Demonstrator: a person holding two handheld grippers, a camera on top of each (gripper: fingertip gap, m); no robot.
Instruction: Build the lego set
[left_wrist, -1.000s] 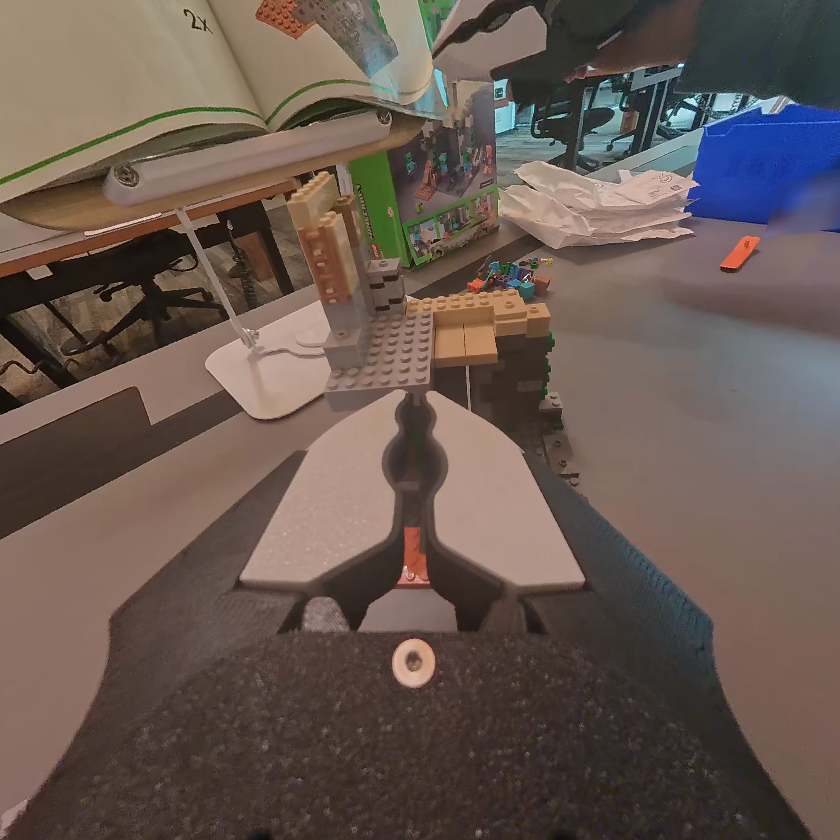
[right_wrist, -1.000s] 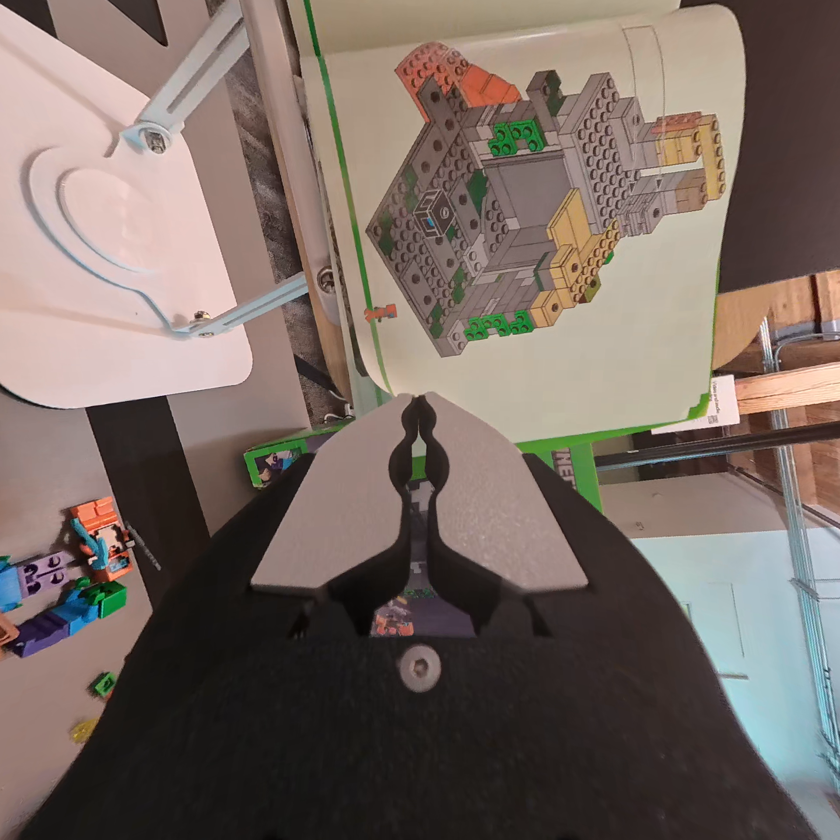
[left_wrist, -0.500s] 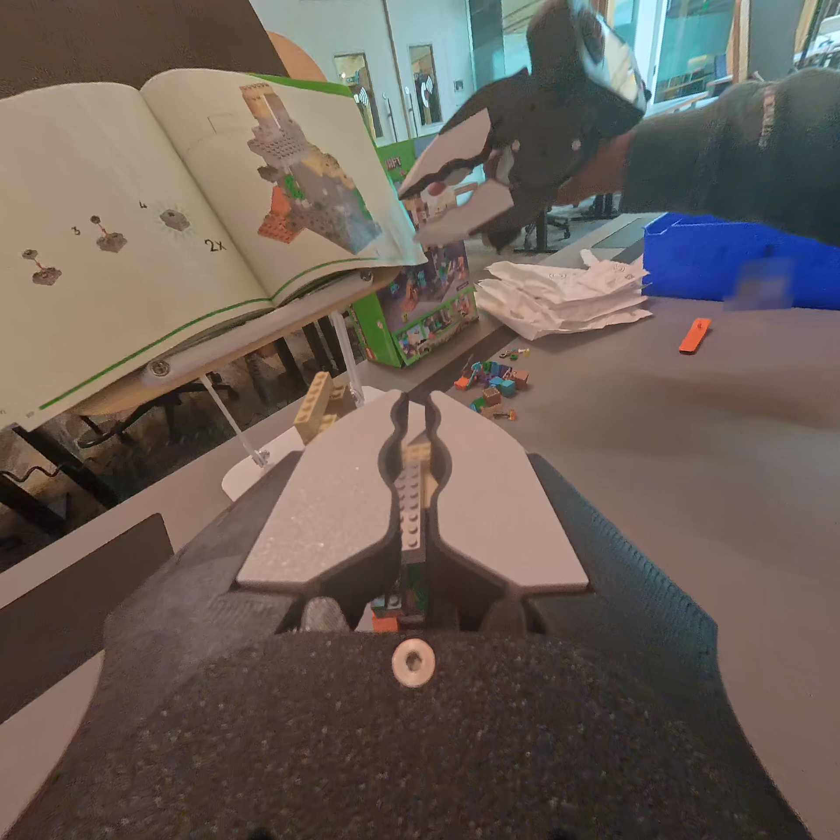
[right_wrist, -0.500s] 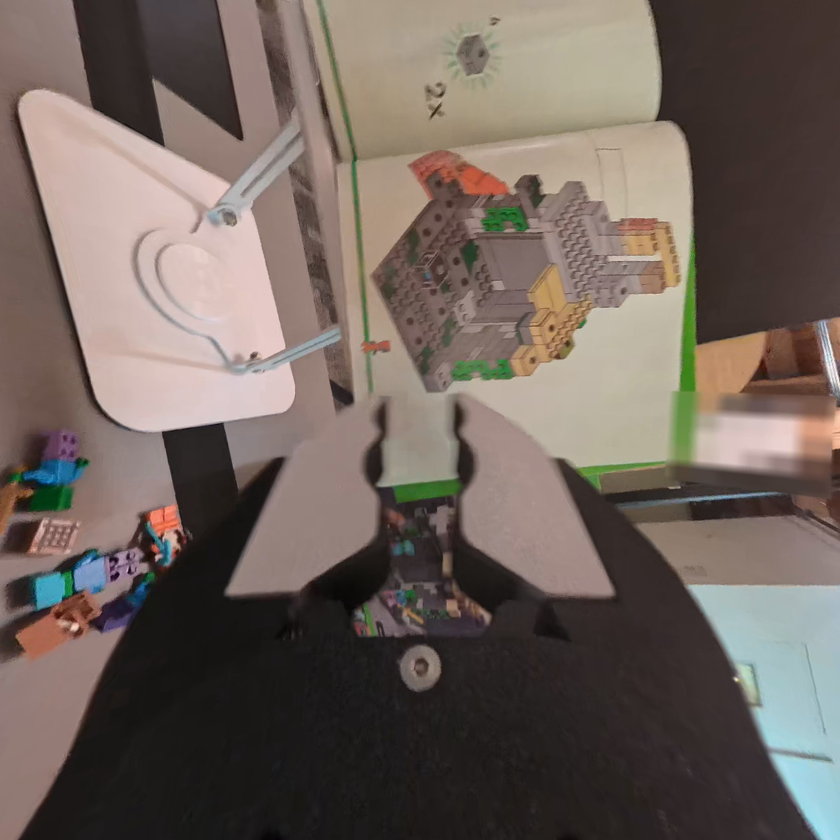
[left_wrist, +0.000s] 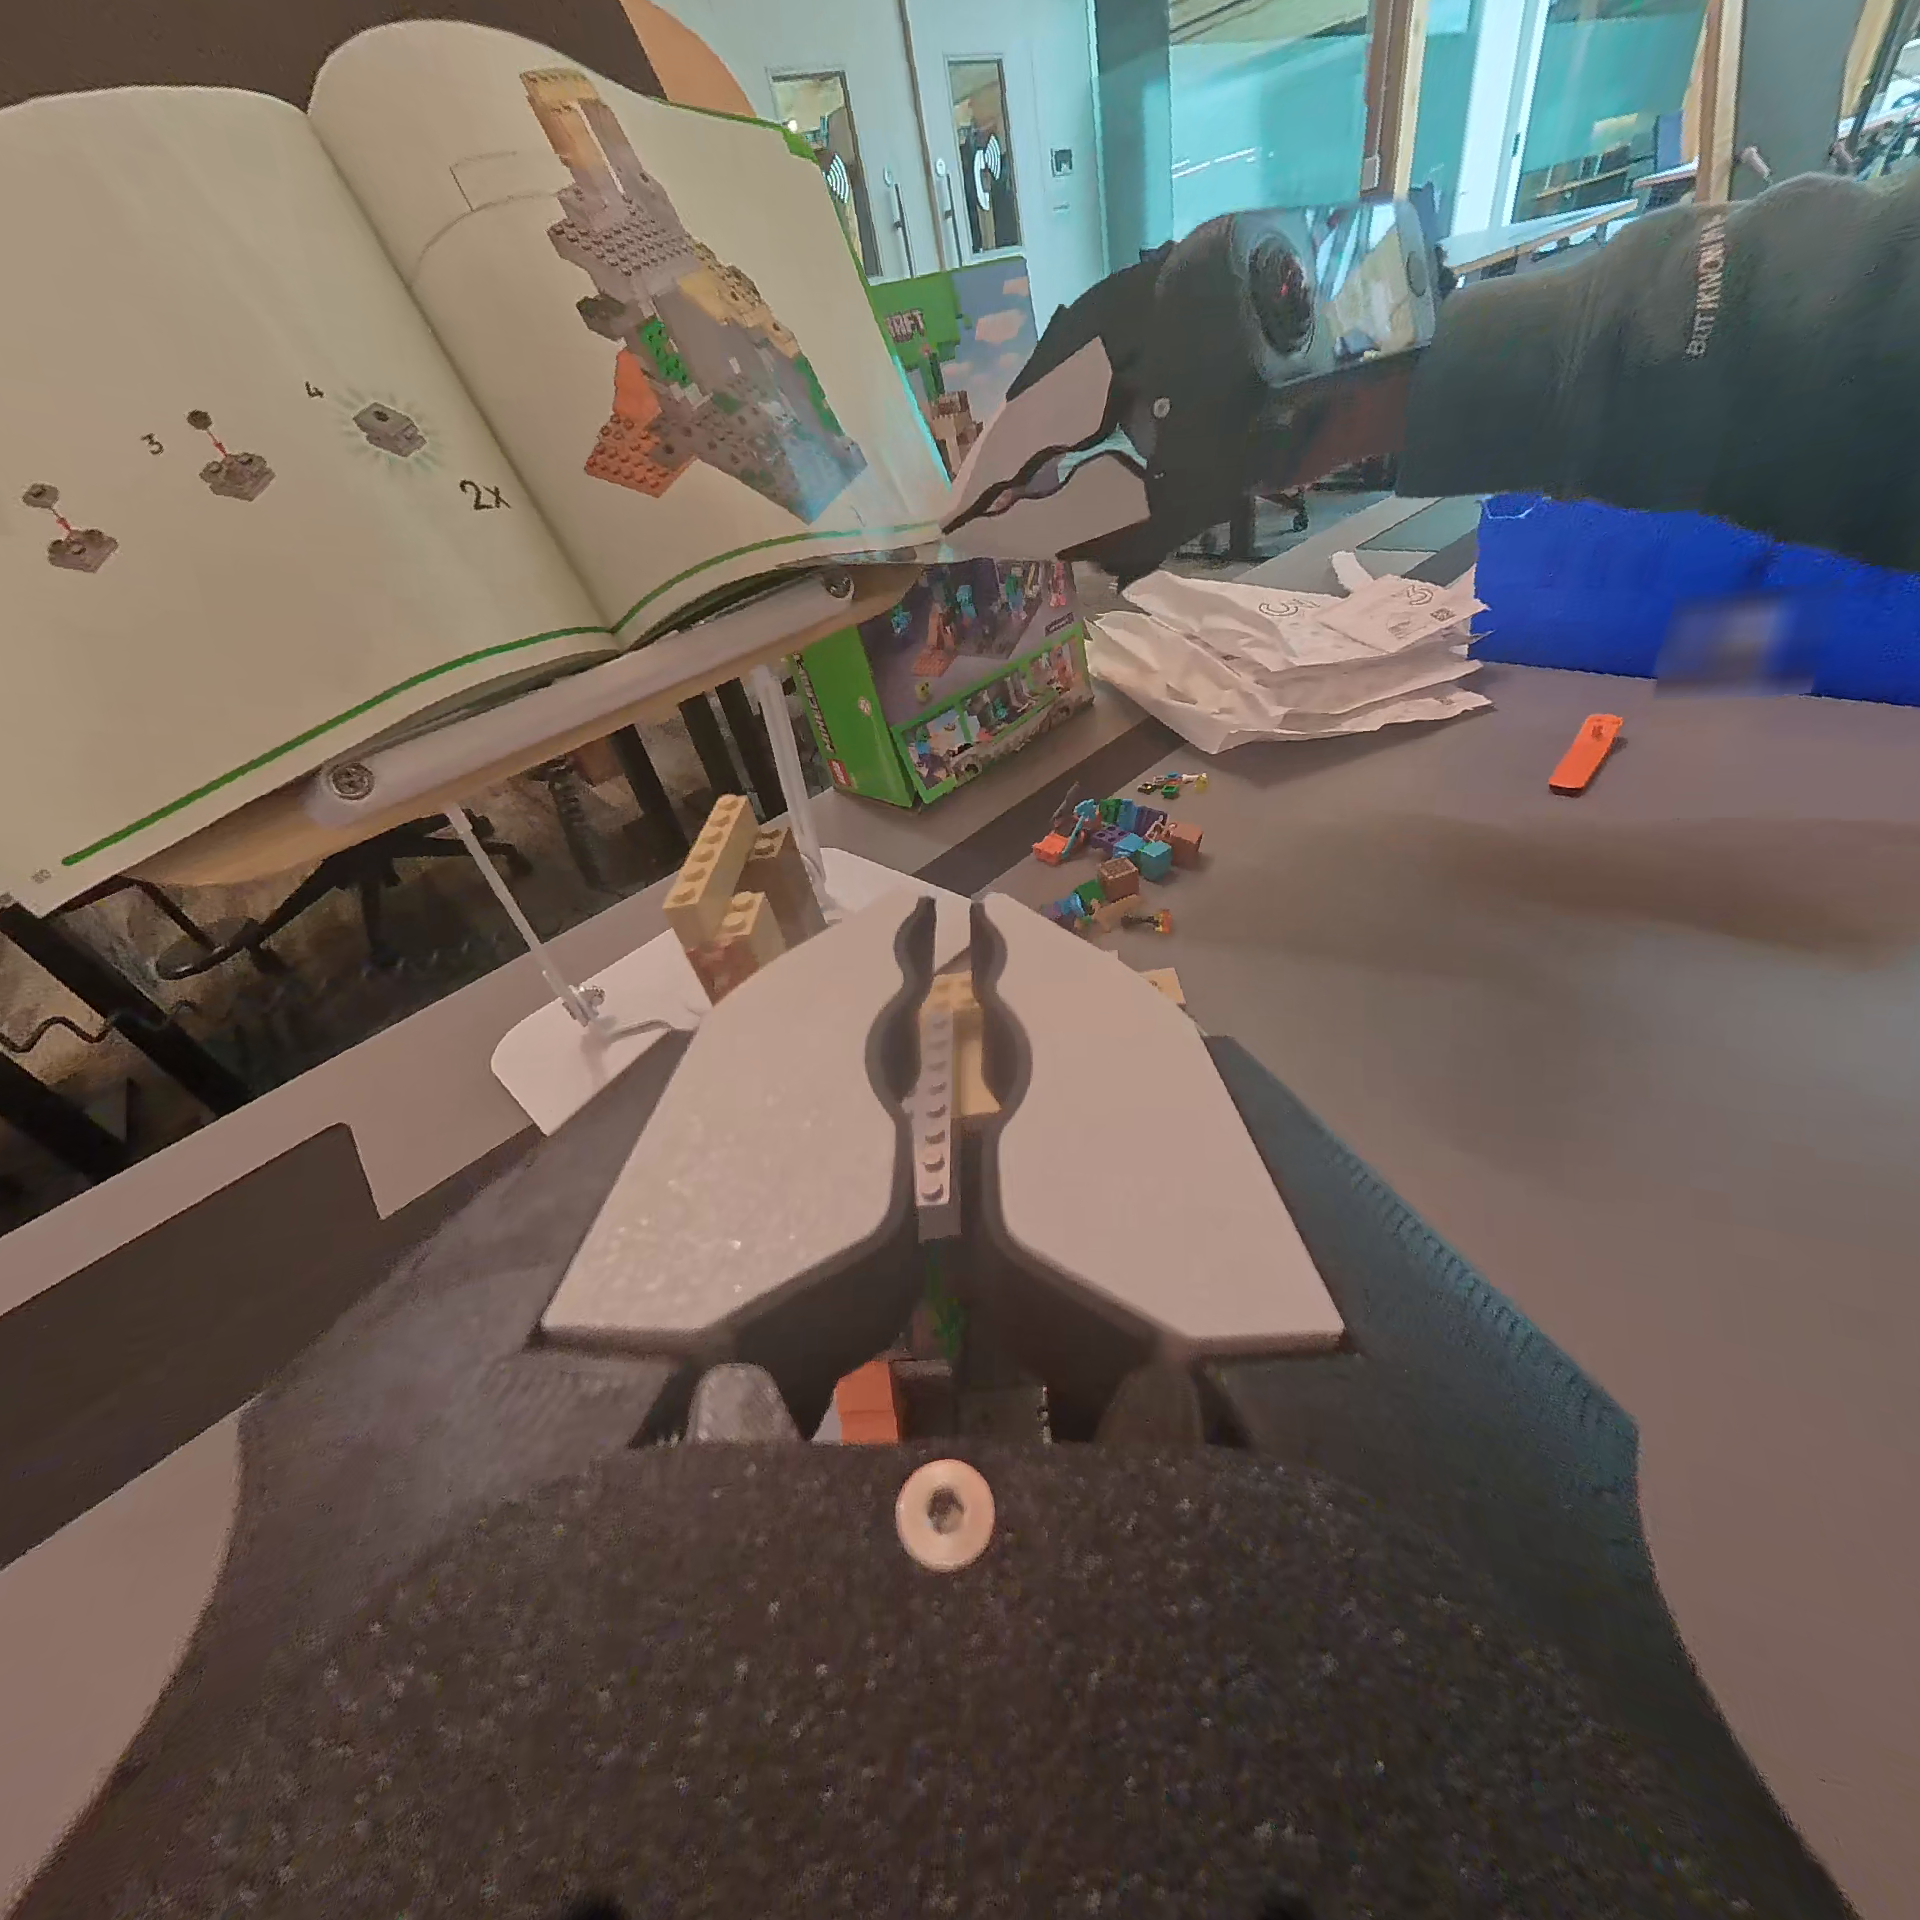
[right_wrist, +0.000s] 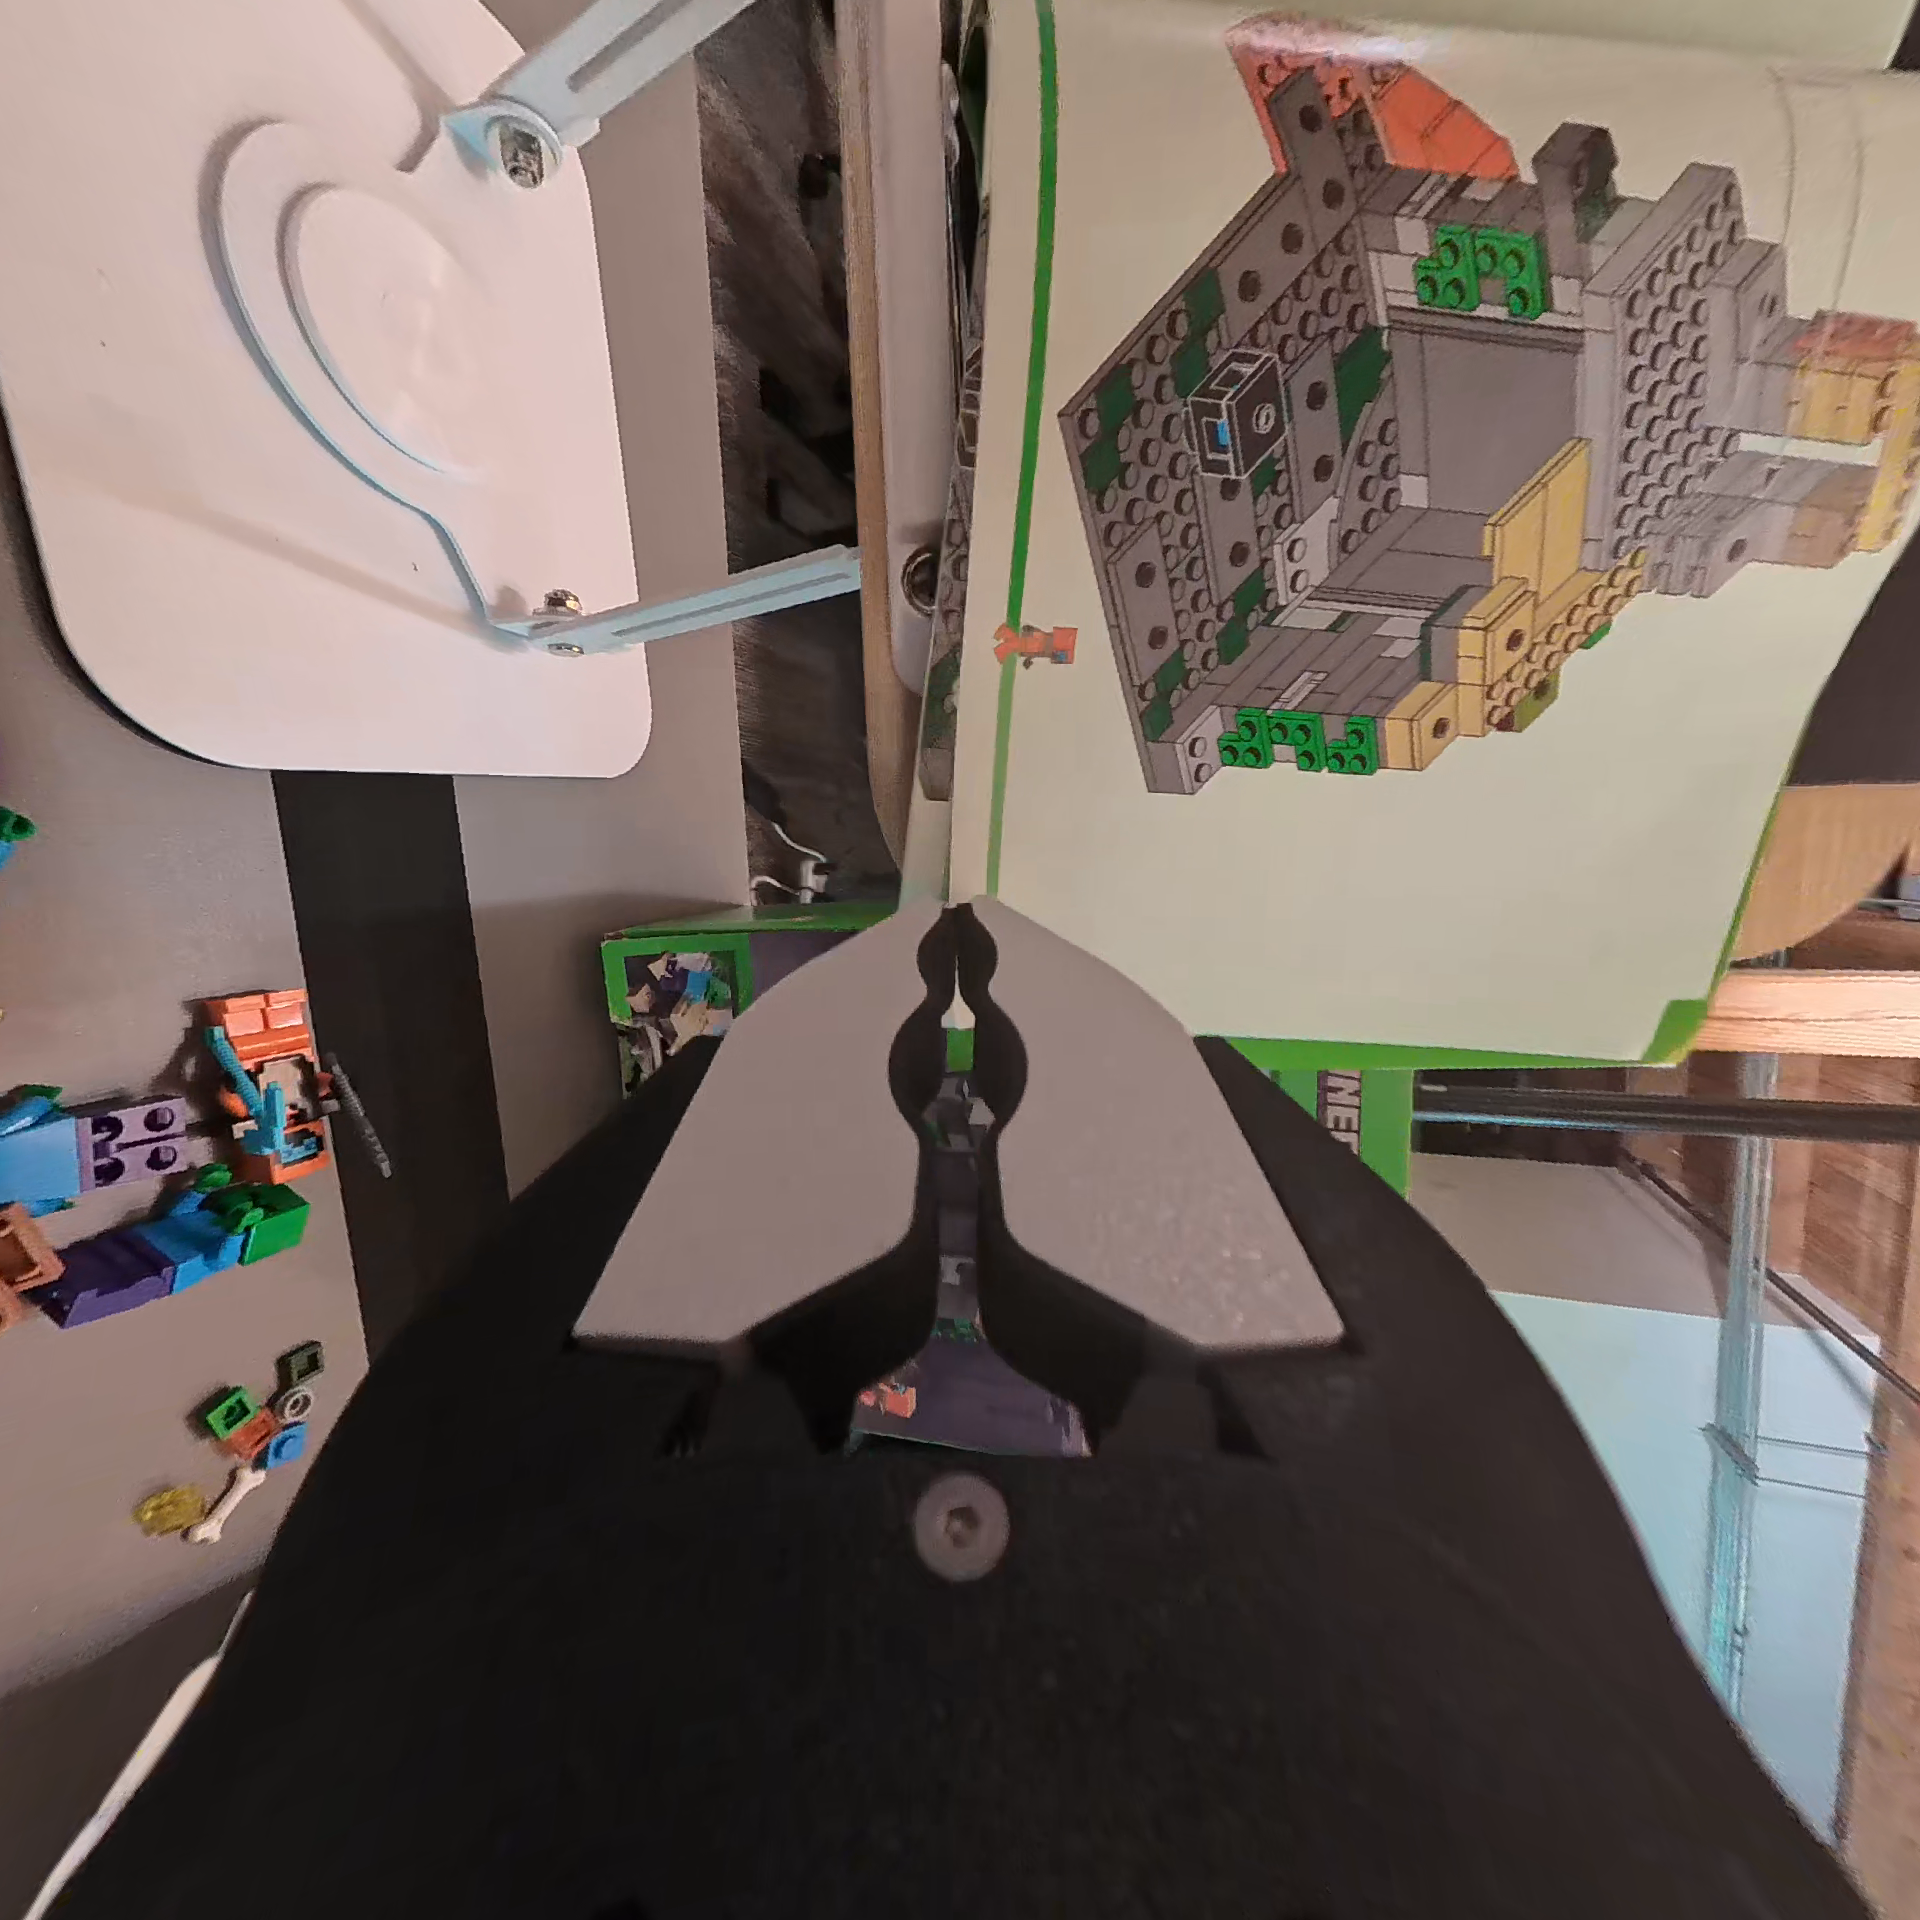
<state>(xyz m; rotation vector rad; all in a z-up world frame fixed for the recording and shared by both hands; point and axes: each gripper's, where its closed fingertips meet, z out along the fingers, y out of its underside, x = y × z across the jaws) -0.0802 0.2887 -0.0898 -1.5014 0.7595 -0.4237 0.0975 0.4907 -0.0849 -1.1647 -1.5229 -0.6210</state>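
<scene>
My left gripper (left_wrist: 948, 914) is shut on the partly built lego model (left_wrist: 935, 1101). The model's grey plate runs edge-on between the fingers, and its tan tower (left_wrist: 727, 883) sticks up just left of them. The open instruction booklet (left_wrist: 416, 364) rests on a stand at the upper left. My right gripper (left_wrist: 966, 514), held in a dark-sleeved hand, is shut on the lower corner of the booklet's right page. In the right wrist view the right gripper (right_wrist: 956, 912) pinches that page (right_wrist: 1351, 520), which shows a picture of the build.
A green lego box (left_wrist: 956, 675) stands behind the booklet stand's white base (left_wrist: 603, 1029). Loose small bricks (left_wrist: 1122, 852) lie on the grey table, also in the right wrist view (right_wrist: 156, 1174). White paper bags (left_wrist: 1288, 644), a blue bin (left_wrist: 1662, 582) and an orange separator tool (left_wrist: 1584, 753) lie to the right. There is about 25 centimetres between the tips of the two grippers.
My right gripper opened near the page half a second ago and has shut on its corner again. My left gripper has tilted up, and the model now sits deeper between its fingers.
</scene>
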